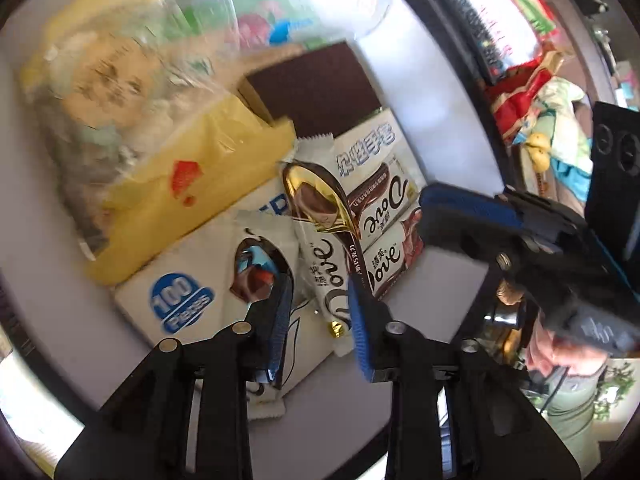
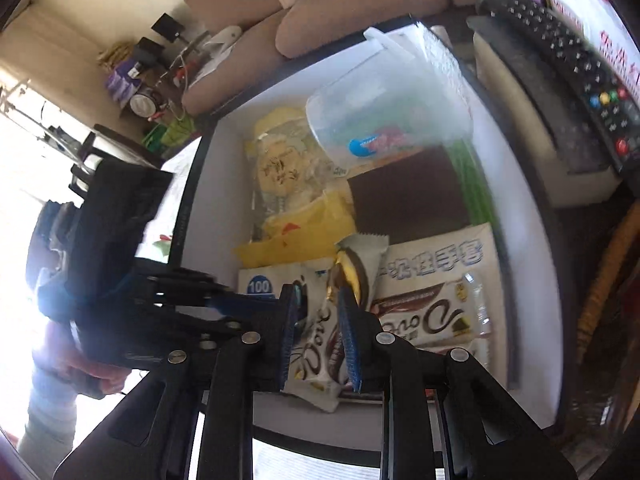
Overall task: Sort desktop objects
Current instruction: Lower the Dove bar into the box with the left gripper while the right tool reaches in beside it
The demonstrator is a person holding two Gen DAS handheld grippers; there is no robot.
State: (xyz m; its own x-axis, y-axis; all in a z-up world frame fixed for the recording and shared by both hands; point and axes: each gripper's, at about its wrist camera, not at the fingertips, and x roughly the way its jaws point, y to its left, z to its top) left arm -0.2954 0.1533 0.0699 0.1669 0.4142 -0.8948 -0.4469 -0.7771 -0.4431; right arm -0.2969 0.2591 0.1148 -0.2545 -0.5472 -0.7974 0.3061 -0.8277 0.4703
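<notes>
A white Dove chocolate bar (image 1: 326,268) printed with a golden spoon lies in the white box (image 1: 444,92), on top of other packs. My left gripper (image 1: 318,284) hangs over it, open, with the bar's lower end between the blue pads and a gap on its left side. A second white wrapper (image 1: 256,268) lies under the left finger. In the right wrist view a Dove bar (image 2: 316,346) runs lengthwise between the pads of my right gripper (image 2: 319,292), which look shut on it. The right gripper (image 1: 426,216) also shows beside more Dove bars (image 1: 380,220).
The box (image 2: 204,200) also holds a yellow bag (image 1: 192,200), a glove pack marked 100 (image 1: 180,304), a brown pad (image 1: 316,88), a clear bag of snacks (image 1: 104,80) and a clear plastic cup (image 2: 384,108). A remote control (image 2: 580,76) lies outside the box on the right.
</notes>
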